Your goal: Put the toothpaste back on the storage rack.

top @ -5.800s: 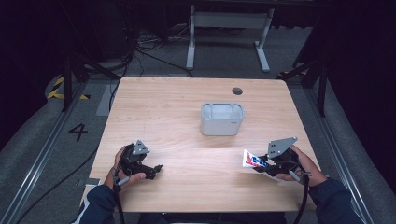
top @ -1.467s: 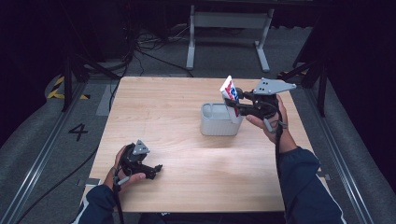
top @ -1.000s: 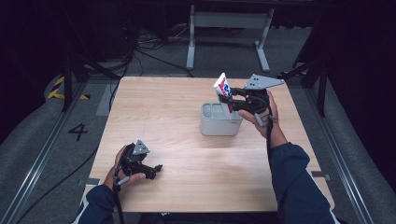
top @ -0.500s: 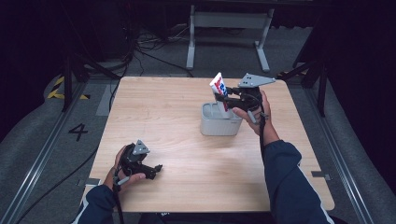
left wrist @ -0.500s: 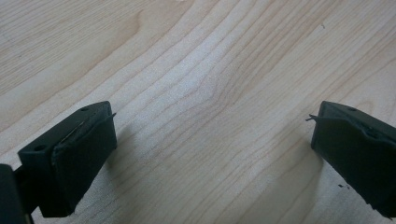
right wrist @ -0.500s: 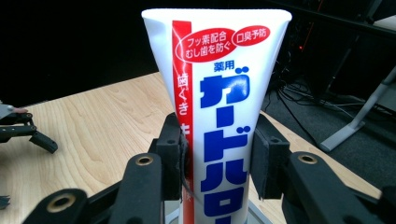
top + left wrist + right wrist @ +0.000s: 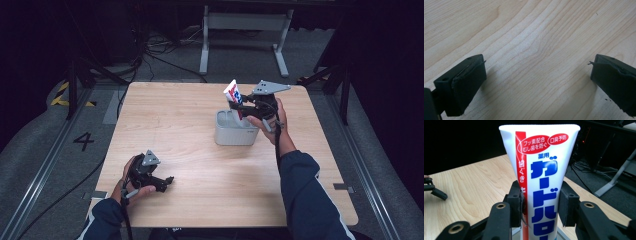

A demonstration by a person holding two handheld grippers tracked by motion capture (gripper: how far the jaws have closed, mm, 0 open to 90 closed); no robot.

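Observation:
A white toothpaste tube (image 7: 233,93) with red and blue print stands upright in my right gripper (image 7: 239,106), which is shut on it over the grey open container (image 7: 234,133) at the table's middle right. The tube's lower end dips inside the container's rim. In the right gripper view the black pads (image 7: 518,205) press on both sides of the tube (image 7: 544,177). My left gripper (image 7: 165,182) rests near the front left of the table, open. Its jaws stand wide apart over bare wood in the left gripper view (image 7: 537,77).
The light wooden table (image 7: 175,120) has room all round the container. Beyond its far edge are a metal stand (image 7: 245,30) and cables on the dark floor. My left gripper (image 7: 434,190) is seen far off in the right gripper view.
My right gripper carried the tube from the front right of the table up over the container, then drifted left and down until the tube's lower end entered it. The left gripper stayed put.

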